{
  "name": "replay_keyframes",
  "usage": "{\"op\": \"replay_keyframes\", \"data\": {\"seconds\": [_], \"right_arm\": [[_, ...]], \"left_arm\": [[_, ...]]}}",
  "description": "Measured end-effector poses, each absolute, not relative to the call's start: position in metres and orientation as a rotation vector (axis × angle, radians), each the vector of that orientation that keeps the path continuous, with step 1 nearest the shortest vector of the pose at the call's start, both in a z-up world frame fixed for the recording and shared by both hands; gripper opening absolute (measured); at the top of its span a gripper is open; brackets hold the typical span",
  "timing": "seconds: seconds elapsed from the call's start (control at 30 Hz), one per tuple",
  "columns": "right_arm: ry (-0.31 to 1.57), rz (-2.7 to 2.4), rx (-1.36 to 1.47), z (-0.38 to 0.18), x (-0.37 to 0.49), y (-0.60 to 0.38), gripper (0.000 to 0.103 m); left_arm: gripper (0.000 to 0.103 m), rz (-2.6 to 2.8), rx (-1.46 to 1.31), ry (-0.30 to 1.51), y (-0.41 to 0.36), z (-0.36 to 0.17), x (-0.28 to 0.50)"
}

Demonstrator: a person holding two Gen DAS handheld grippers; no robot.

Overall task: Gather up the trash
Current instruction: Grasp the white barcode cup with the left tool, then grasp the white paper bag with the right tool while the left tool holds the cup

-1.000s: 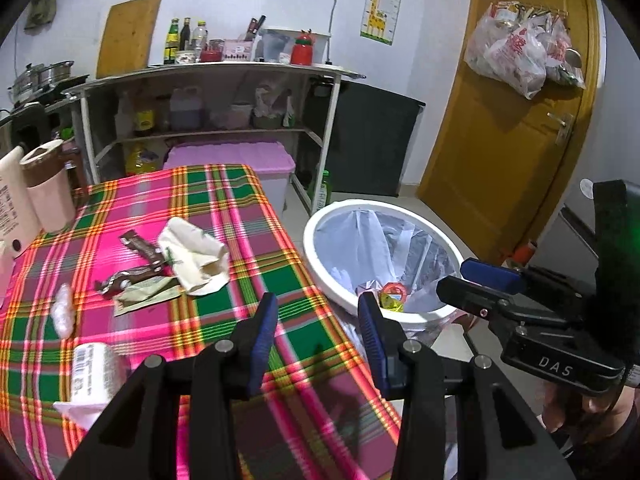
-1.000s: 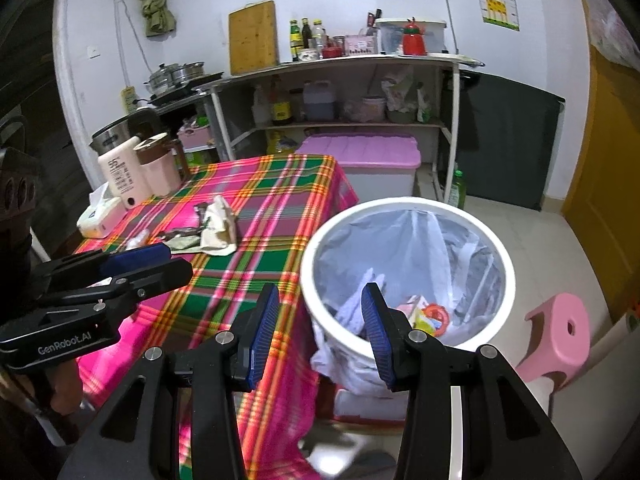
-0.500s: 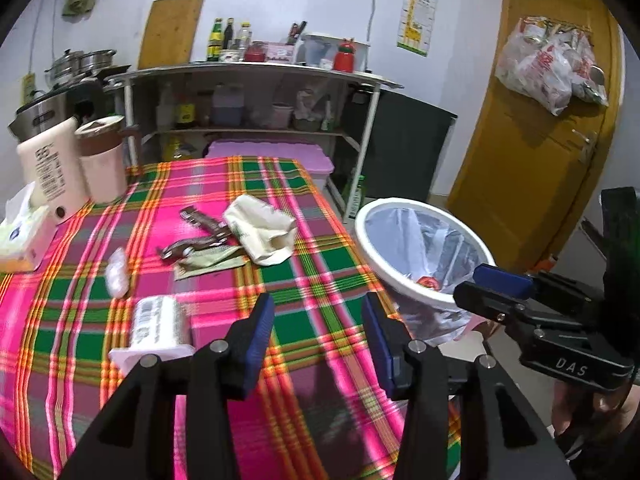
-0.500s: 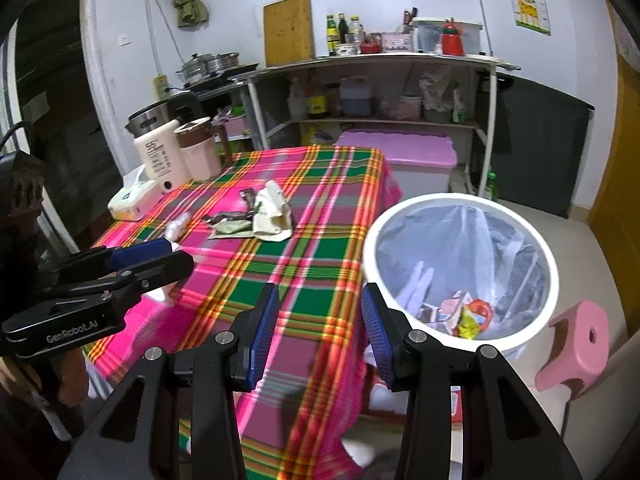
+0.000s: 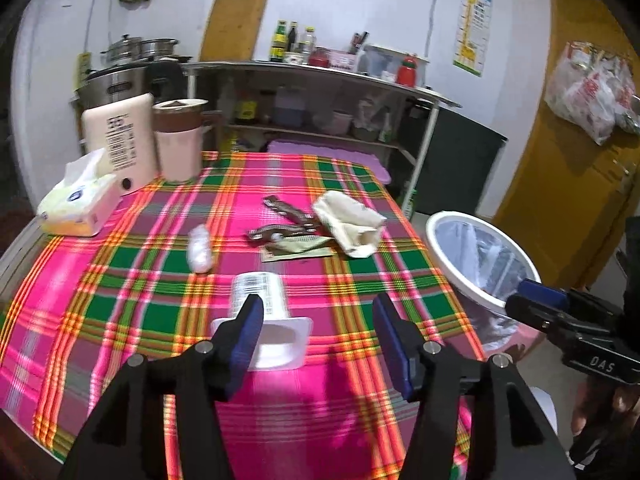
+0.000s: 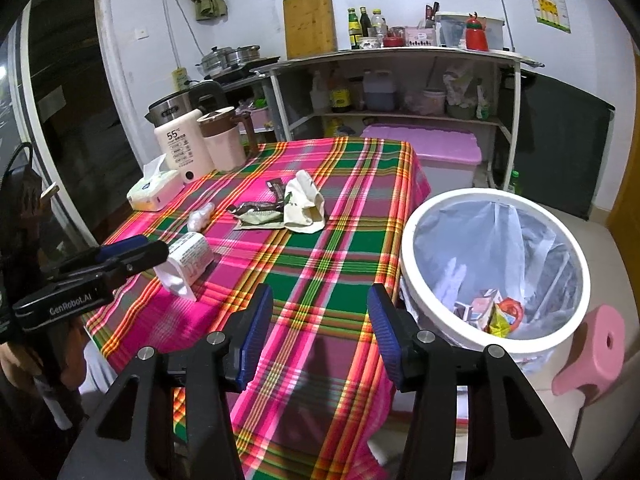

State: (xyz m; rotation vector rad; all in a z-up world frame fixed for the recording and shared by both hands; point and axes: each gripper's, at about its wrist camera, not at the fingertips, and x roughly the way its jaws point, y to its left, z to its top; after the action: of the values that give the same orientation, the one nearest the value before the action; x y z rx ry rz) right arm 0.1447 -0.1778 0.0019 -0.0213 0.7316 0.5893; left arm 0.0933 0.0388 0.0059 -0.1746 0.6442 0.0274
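Left wrist view shows the left gripper [image 5: 318, 330] with jaws just spread and empty, the tipped yogurt cup [image 5: 262, 312] just ahead by its left finger: likely light, thin-walled and crushable, best pinched gently across its body.

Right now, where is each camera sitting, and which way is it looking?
Left wrist: sits on the left gripper, looks down across the checked tablecloth at the yogurt cup; its open jaws show, plus the right gripper.
Right wrist: sits on the right gripper, faces the table edge and trash bin; its open jaws show, plus the left gripper.
Both share cup, wrappers, bin.
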Motion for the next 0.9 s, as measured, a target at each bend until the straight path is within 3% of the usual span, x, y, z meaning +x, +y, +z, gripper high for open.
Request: {"op": "replay_keyframes", "data": {"seconds": [0.47,0.8,0.9], "right_arm": [[0.754,0.62,-0.011,-0.005,0.15,-0.168,0.054],[0.772,0.626,-0.02,-0.009,0.168,-0.154,0.054],[0.781,0.624,-0.02,-0.009,0.178,-0.148,0.054]], "left_arm": [[0.07,0.09,-0.206,0.709,0.058,-0.025,0.102],[0.07,0.119,-0.235,0.761,0.066,-0.041,0.122],[0.065,0.113,-0.245,0.766,0.068,-0.044,0.124]]}}
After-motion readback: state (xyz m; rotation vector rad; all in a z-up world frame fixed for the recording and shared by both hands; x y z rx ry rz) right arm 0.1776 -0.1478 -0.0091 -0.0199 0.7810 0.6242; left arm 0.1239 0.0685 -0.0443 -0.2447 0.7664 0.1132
